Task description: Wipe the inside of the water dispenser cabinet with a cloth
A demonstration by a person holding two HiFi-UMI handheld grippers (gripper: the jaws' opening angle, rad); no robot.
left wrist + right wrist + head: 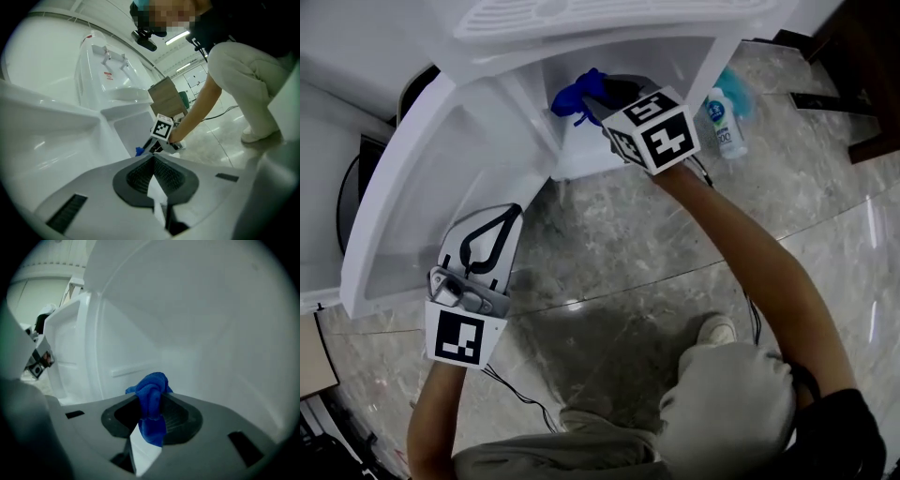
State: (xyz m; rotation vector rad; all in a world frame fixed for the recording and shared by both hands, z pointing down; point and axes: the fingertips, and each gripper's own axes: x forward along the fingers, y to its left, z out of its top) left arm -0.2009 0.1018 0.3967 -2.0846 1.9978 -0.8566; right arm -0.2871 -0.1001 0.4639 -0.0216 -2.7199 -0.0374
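1. now the white water dispenser cabinet (581,155) stands open on the floor, its inside bared for wiping.
2. its door (422,187) swings wide to the left, clear of the opening.
3. the left tongs (153,164) are fully closed on nothing and sit at the door's free edge, probably to steady it.
4. the right tongs (152,408) reach into the cabinet mouth, clamped on the cloth.
5. a bottle (727,117) stands beside the cabinet, out of the way.
6. the blue cloth (151,387) is bunched between the right tongs, its wad poking forward toward the inner wall.
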